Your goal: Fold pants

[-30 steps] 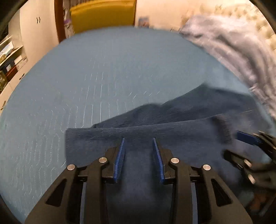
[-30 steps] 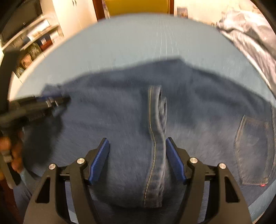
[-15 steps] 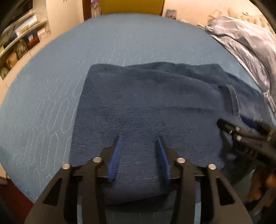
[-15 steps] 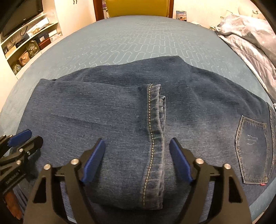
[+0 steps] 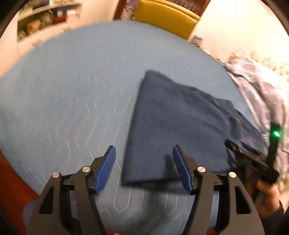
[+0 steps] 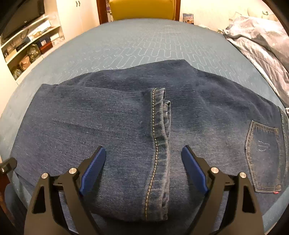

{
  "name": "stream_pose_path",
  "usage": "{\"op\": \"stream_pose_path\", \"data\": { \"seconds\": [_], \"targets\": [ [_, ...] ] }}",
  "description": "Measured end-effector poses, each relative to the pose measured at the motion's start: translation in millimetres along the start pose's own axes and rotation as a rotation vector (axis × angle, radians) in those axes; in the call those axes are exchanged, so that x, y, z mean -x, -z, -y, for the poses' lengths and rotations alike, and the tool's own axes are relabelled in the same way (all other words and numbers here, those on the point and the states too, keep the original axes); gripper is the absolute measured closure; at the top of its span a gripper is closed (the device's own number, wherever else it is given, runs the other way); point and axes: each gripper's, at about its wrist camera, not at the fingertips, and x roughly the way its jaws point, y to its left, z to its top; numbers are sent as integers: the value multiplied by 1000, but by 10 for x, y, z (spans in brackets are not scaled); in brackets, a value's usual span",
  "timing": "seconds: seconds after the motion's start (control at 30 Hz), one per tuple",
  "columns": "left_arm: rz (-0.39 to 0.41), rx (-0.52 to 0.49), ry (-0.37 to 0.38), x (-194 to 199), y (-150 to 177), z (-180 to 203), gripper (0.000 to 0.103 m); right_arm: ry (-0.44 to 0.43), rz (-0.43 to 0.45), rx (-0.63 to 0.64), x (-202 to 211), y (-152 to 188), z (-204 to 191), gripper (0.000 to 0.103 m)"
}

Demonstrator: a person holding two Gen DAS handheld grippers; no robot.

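Observation:
Dark blue jeans (image 6: 117,126) lie folded on the blue quilted bed (image 6: 144,45), legs laid over the seat, the stitched hems (image 6: 157,141) up the middle and a back pocket (image 6: 261,155) at the right. My right gripper (image 6: 142,166) is open and empty, just above the hems. My left gripper (image 5: 142,166) is open and empty, above the folded left edge of the jeans (image 5: 171,126). The right gripper also shows in the left wrist view (image 5: 252,159), held by a hand at the far right.
A crumpled grey-blue duvet (image 6: 261,41) lies along the bed's right side. A yellow headboard or chair (image 6: 142,9) stands beyond the far edge. Shelves with boxes (image 6: 30,48) line the left wall. The bed's near edge runs under both grippers.
My left gripper has opened wider, pulled back and swung left off the jeans to their folded edge. My right gripper has stayed open over the hems. The jeans lie still.

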Motion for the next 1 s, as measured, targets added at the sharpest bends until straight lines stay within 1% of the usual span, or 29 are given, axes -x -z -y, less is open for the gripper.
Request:
{"op": "stream_pose_path", "data": {
  "seconds": [0.03, 0.07, 0.1, 0.13, 0.17, 0.2, 0.23, 0.3, 0.33, 0.37, 0.4, 0.43, 0.47, 0.5, 0.53, 0.6, 0.63, 0.67, 0.73, 0.77, 0.8, 0.83, 0.87, 0.9, 1.0],
  "targets": [
    [-21, 14, 36, -25, 89, -68, 44, 38, -14, -6, 48, -45, -13, 17],
    [-22, 24, 46, -56, 133, -86, 47, 56, -2, -11, 138, -96, -37, 17],
    [-15, 27, 60, -58, 126, -92, 48, 46, 14, -8, 219, -160, -78, 17],
    [-19, 37, 90, -50, 130, -117, 51, 2, 30, 17, 340, -254, -186, 17],
    [-25, 48, 118, -71, 129, -135, 57, -24, 28, 43, 394, -315, -279, 17],
    [-26, 65, 148, -88, 159, -169, 57, -47, 14, 80, 443, -406, -424, 17],
    [-34, 103, 197, -136, 160, -227, 57, -71, -4, 106, 469, -493, -560, 17],
    [-45, 170, 260, -178, 181, -359, 57, -160, -85, 169, 431, -693, -934, 18],
    [-46, 227, 311, -194, 188, -456, 57, -203, -129, 191, 380, -775, -1097, 18],
    [-49, 260, 338, -174, 195, -526, 57, -225, -178, 209, 306, -881, -1319, 18],
    [-54, 283, 356, -185, 194, -562, 61, -237, -215, 220, 247, -951, -1463, 18],
    [-68, 301, 359, -220, 197, -593, 69, -265, -288, 241, 125, -1042, -1688, 18],
    [-77, 315, 359, -236, 202, -621, 77, -266, -318, 253, 65, -1086, -1811, 18],
    [-77, 324, 375, -231, 202, -643, 88, -236, -333, 270, 1, -1151, -1938, 18],
    [-72, 328, 387, -195, 205, -662, 88, -204, -341, 293, -46, -1190, -2051, 18],
    [-55, 304, 375, -116, 191, -613, 91, -176, -395, 336, -186, -1225, -2274, 18],
    [-39, 269, 351, -60, 167, -521, 91, -149, -406, 356, -243, -1220, -2357, 18],
    [-30, 244, 328, -24, 163, -455, 92, -100, -409, 392, -308, -1205, -2449, 18],
    [-2, 199, 291, 42, 97, -280, 93, -46, -431, 443, -429, -1168, -2546, 19],
    [9, 180, 276, 76, 91, -231, 93, -13, -435, 463, -496, -1158, -2567, 24],
    [21, 159, 263, 115, 93, -187, 93, 14, -430, 480, -531, -1135, -2585, 44],
    [35, 143, 256, 156, 90, -137, 93, 33, -428, 493, -557, -1102, -2573, 56],
    [43, 137, 254, 182, 87, -109, 93, 20, -432, 489, -564, -1105, -2530, 73],
    [53, 131, 254, 216, 88, -85, 93, 8, -431, 479, -552, -1108, -2487, 80],
    [85, 145, 256, 272, 111, -61, 93, -33, -430, 428, -507, -1174, -2342, 91]
  ]
}}
